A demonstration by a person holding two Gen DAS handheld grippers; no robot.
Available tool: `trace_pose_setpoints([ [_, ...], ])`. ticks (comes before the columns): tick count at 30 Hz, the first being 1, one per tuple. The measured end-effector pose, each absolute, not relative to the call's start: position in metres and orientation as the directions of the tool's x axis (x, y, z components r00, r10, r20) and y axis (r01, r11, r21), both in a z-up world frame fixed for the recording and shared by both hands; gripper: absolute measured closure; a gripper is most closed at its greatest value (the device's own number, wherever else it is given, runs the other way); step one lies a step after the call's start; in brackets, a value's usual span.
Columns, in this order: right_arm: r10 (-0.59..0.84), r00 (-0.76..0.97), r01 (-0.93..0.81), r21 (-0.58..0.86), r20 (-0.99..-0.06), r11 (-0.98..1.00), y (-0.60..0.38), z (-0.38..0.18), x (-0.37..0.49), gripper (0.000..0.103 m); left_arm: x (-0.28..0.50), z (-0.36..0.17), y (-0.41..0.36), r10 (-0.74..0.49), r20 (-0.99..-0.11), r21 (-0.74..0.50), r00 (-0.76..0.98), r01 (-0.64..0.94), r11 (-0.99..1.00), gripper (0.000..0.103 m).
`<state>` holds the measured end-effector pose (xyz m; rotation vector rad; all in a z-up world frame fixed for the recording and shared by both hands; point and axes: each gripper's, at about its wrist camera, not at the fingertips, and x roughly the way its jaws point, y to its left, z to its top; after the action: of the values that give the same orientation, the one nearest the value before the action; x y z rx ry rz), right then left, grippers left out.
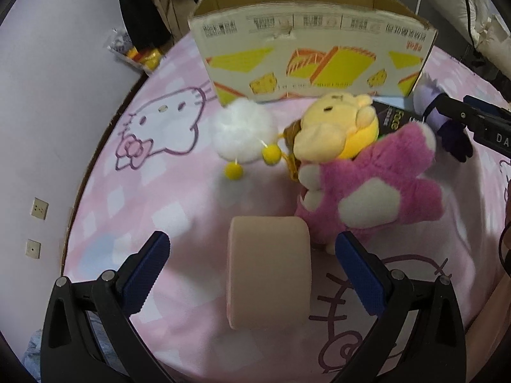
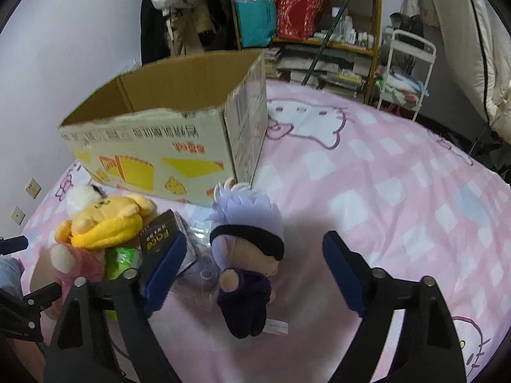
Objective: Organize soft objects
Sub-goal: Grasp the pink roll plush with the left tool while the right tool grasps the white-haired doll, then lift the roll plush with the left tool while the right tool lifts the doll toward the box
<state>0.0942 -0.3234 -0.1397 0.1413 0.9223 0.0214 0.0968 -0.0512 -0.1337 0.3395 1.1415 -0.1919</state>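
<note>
A peach foam block (image 1: 270, 271) lies on a pink cartoon-cat bedspread (image 1: 159, 198) at lower centre of the left wrist view, framed between the wide-open blue pads of the left tool (image 1: 252, 252), which touch nothing. Just to its upper right sprawls a pink plush bear (image 1: 377, 185), with a yellow plush (image 1: 335, 127) piled against it and a white pompom toy (image 1: 244, 131) with two yellow balls to the left.

In the right wrist view, a small doll with lilac hair and a black blindfold (image 2: 246, 255) lies at centre frame between the pads of the right tool (image 2: 252, 274). That tool's jaws stand well apart, neither pad pressing on the doll; it holds nothing. A dark packet (image 2: 159, 233) and a green wrapper (image 2: 123, 260) sit at the doll's left, beside the yellow plush.

An open cardboard box (image 2: 166, 134) printed with yellow cheese graphics stands on the bed behind the heap, in the upper half of both views, its visible interior apparently bare.

The sorting appears barely begun: both tools look poised for a first pick. The next move likely calls for closing gently on block and doll, since both should squash under pressure, then lifting each clear of the box's front wall.
</note>
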Motion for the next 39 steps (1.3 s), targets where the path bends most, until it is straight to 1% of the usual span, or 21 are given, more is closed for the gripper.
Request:
trace_pose_setpoints([
  [2, 0.086, 0.593, 0.036, 0.133, -0.801, 0.99, -0.322, -0.145, 0.096, 0.02, 0.098, -0.138, -0.051, 0.027, -0.922, 0.161, 0.387, 0.318, 0.934, 0.001],
  [3, 0.089, 0.587, 0.033, 0.133, -0.805, 0.991, -0.322, -0.147, 0.097, 0.027, 0.098, -0.14, -0.05, 0.024, -0.926, 0.154, 0.376, 0.319, 0.935, 0.001],
  [4, 0.093, 0.579, 0.029, 0.134, -0.81, 0.991, -0.322, -0.149, 0.098, 0.03, 0.099, -0.141, -0.05, 0.021, -0.929, 0.149, 0.369, 0.321, 0.935, 0.001],
  [5, 0.097, 0.573, 0.027, 0.136, -0.814, 0.99, -0.321, -0.151, 0.099, 0.039, 0.098, -0.141, -0.05, 0.019, -0.931, 0.146, 0.365, 0.322, 0.935, 0.006],
  [6, 0.103, 0.565, 0.024, 0.141, -0.819, 0.99, -0.321, -0.154, 0.101, 0.046, 0.098, -0.141, -0.049, 0.015, -0.931, 0.142, 0.365, 0.323, 0.936, 0.012],
  [7, 0.114, 0.56, 0.02, 0.151, -0.821, 0.988, -0.322, -0.156, 0.101, 0.049, 0.098, -0.142, -0.049, 0.013, -0.934, 0.136, 0.357, 0.322, 0.937, 0.015],
  [8, 0.119, 0.557, 0.02, 0.157, -0.822, 0.987, -0.322, -0.157, 0.102, 0.05, 0.099, -0.144, -0.048, 0.011, -0.938, 0.13, 0.347, 0.322, 0.938, 0.019],
  [9, 0.116, 0.558, 0.019, 0.153, -0.821, 0.988, -0.321, -0.157, 0.102, 0.05, 0.099, -0.146, -0.048, 0.01, -0.943, 0.123, 0.332, 0.32, 0.94, 0.029],
  [11, 0.11, 0.559, 0.014, 0.142, -0.822, 0.99, -0.319, -0.156, 0.101, 0.05, 0.1, -0.15, -0.047, 0.008, -0.95, 0.112, 0.311, 0.319, 0.941, 0.043],
  [12, 0.107, 0.557, 0.012, 0.137, -0.823, 0.991, -0.318, -0.157, 0.101, 0.051, 0.1, -0.152, -0.047, 0.003, -0.954, 0.104, 0.3, 0.321, 0.941, 0.048],
  [15, 0.104, 0.559, 0.007, 0.13, -0.822, 0.991, -0.317, -0.155, 0.098, 0.051, 0.1, -0.152, -0.048, 0.005, -0.954, 0.105, 0.299, 0.319, 0.942, 0.052],
  [18, 0.111, 0.556, 0.013, 0.142, -0.824, 0.99, -0.319, -0.153, 0.097, 0.051, 0.099, -0.149, -0.046, -0.005, -0.951, 0.098, 0.31, 0.316, 0.944, 0.054],
  [21, 0.149, 0.567, 0.018, 0.193, -0.81, 0.981, -0.325, -0.146, 0.094, 0.052, 0.094, -0.14, -0.046, -0.003, -0.938, 0.111, 0.345, 0.309, 0.944, 0.056],
  [26, 0.123, 0.604, 0.009, 0.161, -0.787, 0.987, -0.323, -0.132, 0.087, 0.052, 0.085, -0.121, -0.044, -0.017, -0.906, 0.12, 0.423, 0.295, 0.948, 0.057],
  [32, 0.12, 0.64, -0.012, 0.146, -0.759, 0.989, -0.315, -0.116, 0.073, 0.052, 0.074, -0.095, -0.043, -0.054, -0.843, 0.118, 0.535, 0.281, 0.952, 0.057],
  [34, 0.13, 0.654, -0.018, 0.157, -0.746, 0.987, -0.315, -0.11, 0.068, 0.052, 0.069, -0.086, -0.043, -0.038, -0.812, 0.15, 0.582, 0.27, 0.951, 0.057],
  [39, 0.124, 0.693, -0.02, 0.153, -0.71, 0.988, -0.312, -0.093, 0.056, 0.052, 0.055, -0.063, -0.041, -0.046, -0.723, 0.18, 0.69, 0.252, 0.951, 0.057],
])
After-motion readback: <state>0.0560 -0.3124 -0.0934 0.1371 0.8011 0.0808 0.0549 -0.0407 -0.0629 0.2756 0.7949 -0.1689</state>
